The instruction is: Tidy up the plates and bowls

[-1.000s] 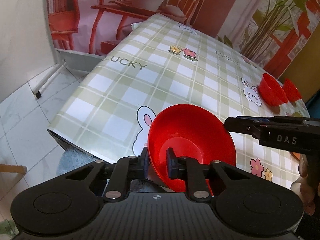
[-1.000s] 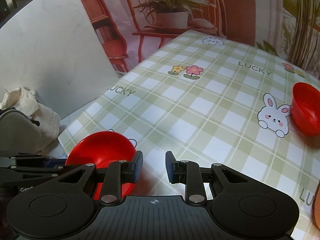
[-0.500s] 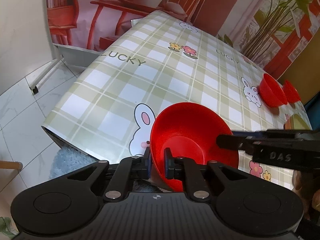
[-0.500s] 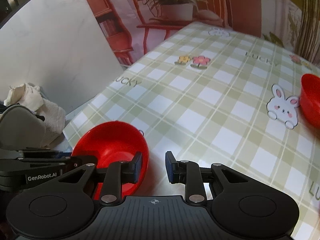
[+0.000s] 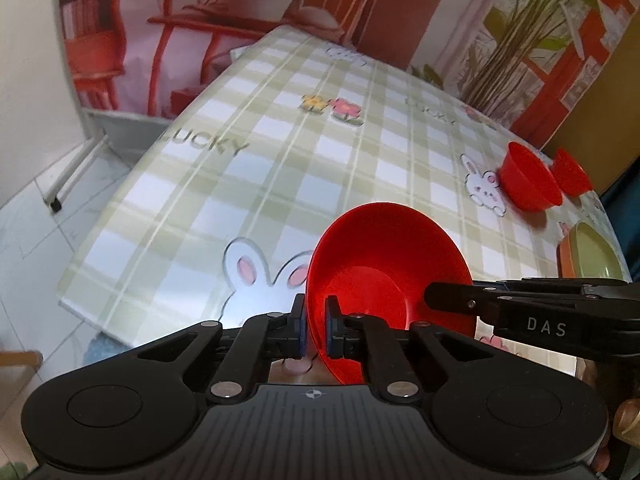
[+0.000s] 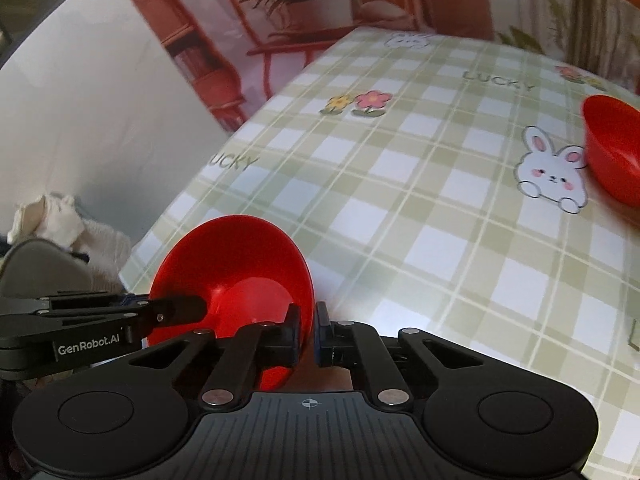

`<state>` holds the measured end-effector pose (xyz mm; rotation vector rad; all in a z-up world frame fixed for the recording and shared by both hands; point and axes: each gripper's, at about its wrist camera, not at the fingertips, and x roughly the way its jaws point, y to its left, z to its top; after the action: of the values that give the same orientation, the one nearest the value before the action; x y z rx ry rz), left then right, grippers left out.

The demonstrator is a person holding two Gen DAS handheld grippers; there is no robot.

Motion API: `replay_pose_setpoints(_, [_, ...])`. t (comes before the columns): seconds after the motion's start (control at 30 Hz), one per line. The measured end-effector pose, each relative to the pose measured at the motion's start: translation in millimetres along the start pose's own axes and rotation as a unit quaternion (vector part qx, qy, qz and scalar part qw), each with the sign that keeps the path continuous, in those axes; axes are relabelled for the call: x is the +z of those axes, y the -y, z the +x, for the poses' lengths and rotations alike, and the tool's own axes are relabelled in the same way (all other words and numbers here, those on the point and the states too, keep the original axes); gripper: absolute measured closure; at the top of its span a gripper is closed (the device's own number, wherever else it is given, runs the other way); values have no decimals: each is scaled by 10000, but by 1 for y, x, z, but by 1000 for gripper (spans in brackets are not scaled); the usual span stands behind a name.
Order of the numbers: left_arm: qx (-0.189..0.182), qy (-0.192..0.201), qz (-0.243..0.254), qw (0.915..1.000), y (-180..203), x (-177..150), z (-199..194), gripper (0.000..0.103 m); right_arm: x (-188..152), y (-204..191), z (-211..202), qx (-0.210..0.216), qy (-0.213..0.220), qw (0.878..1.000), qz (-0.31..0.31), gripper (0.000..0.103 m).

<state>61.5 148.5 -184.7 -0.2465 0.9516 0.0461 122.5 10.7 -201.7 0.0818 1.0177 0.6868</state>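
Note:
A red bowl (image 5: 384, 264) is held tilted above the near edge of the checked table. My left gripper (image 5: 316, 328) is shut on its left rim. My right gripper (image 6: 306, 334) is shut on the opposite rim, and the bowl (image 6: 236, 268) shows at its left finger. The right gripper's fingers (image 5: 452, 302) reach into the left wrist view from the right. The left gripper's fingers (image 6: 176, 310) reach into the right wrist view from the left. Two more red bowls (image 5: 528, 182) stand at the table's far right.
A green plate on an orange one (image 5: 592, 258) lies at the right table edge. The checked tablecloth (image 5: 320, 160) has bunny and flower prints. A white cloth bundle (image 6: 60, 220) lies off the table to the left. A printed backdrop stands behind.
My right gripper moved left onto the bowl's rim and closed on it. My left gripper stayed shut on the bowl, which rose slightly toward the table.

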Motion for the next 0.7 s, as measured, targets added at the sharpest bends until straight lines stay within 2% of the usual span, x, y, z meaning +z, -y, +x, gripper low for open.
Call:
replay_pose_setpoints(0.4, [-119, 247, 495, 9984, 43, 39, 2, 93, 20, 34, -34, -108, 615, 9969, 470, 97])
replay_pose_setpoints(0.7, [-292, 504, 856, 9946, 84, 74, -1, 93, 48, 65, -70, -256, 1133, 9908, 689, 97])
